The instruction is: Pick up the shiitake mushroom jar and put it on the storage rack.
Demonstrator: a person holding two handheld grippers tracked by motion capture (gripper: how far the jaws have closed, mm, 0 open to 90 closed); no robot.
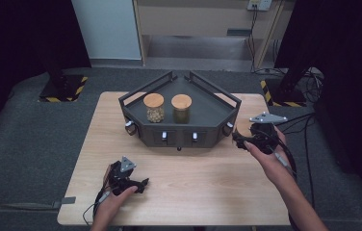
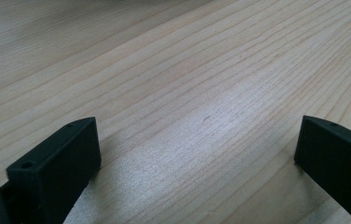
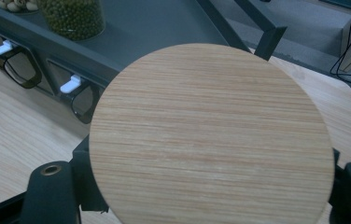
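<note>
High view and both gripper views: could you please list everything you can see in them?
Table: one, light wood, centre of the high view.
Tray: one, dark grey, angular with raised rails, at the table's far side.
Jars: two, clear with wooden lids, side by side in the tray; left jar holds pale contents, right jar holds green ones.
Disc: one, round, light wood, between the right jaws, beside the tray's right corner.
Clips: white, on the tray's front.
Left hand-held gripper: black, jaws apart, low over the table's near left.
Right hand-held gripper: black, shut on the disc.
</note>
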